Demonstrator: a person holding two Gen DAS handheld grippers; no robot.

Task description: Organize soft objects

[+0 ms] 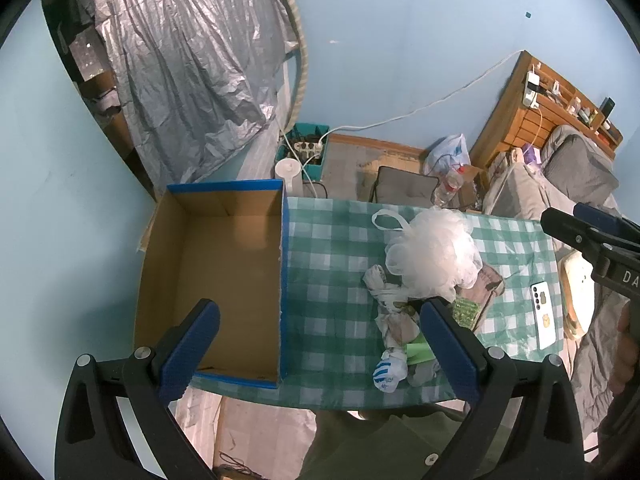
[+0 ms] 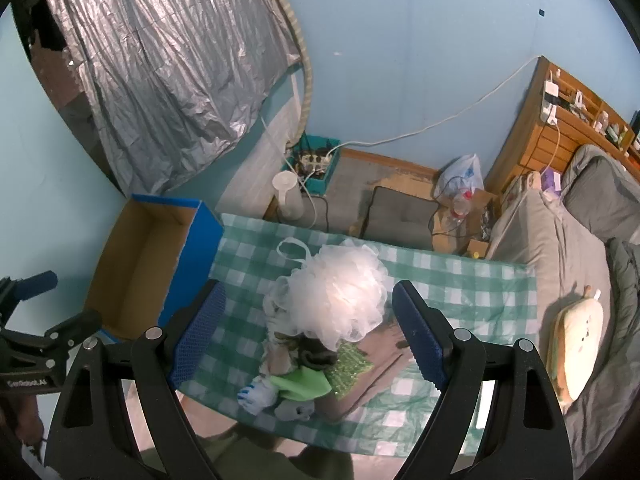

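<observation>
Both tongs wide, holding nothing: left gripper (image 1: 320, 352), right gripper (image 2: 310, 332). White loofah (image 2: 336, 296) atop soft pile on checked tablecloth (image 2: 460, 280), beside empty cardboard box (image 1: 224, 272). Probably featherlight, squishy, springy; best pinched mid-puff or by the loop.

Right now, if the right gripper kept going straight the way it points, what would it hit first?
Probably the white mesh bath pouf atop the pile; it sits centered between the right gripper's open jaws, though depth is unclear.
</observation>
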